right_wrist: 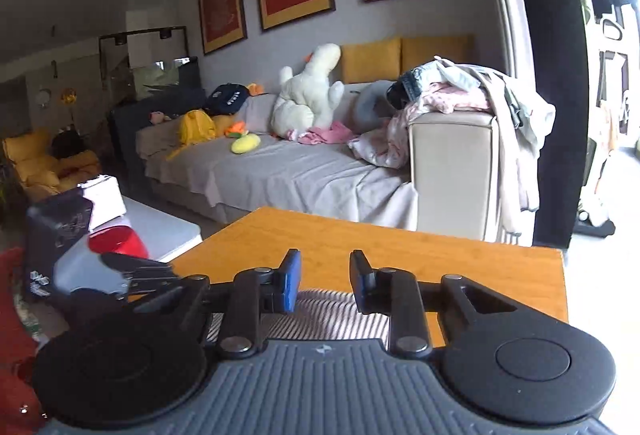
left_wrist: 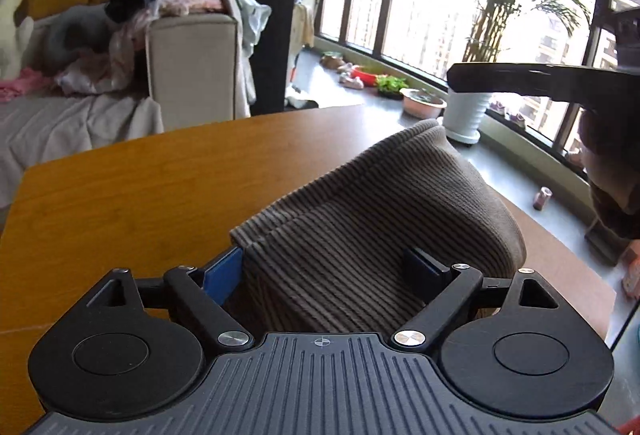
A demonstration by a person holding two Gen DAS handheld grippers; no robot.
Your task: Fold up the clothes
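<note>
A brown striped garment (left_wrist: 372, 211) lies bunched on the wooden table (left_wrist: 140, 195), its far end humped up. My left gripper (left_wrist: 324, 273) is open wide, and the cloth runs between its blue pad (left_wrist: 222, 275) and its dark pad (left_wrist: 424, 271). In the right wrist view my right gripper (right_wrist: 325, 281) is open with a narrow gap, hovering just above the striped garment (right_wrist: 336, 311); only bare table (right_wrist: 400, 247) shows between its fingers. The right gripper's dark body (left_wrist: 520, 79) hangs above the garment at the upper right, held by a hand (left_wrist: 608, 163).
Beyond the table's far edge stands a grey sofa (right_wrist: 288, 171) with a pile of clothes (right_wrist: 460, 91) on its armrest. A white pot (left_wrist: 466, 111) and bowls stand along the window sill. To the left are a white low table (right_wrist: 160, 227) and a red object (right_wrist: 118, 241).
</note>
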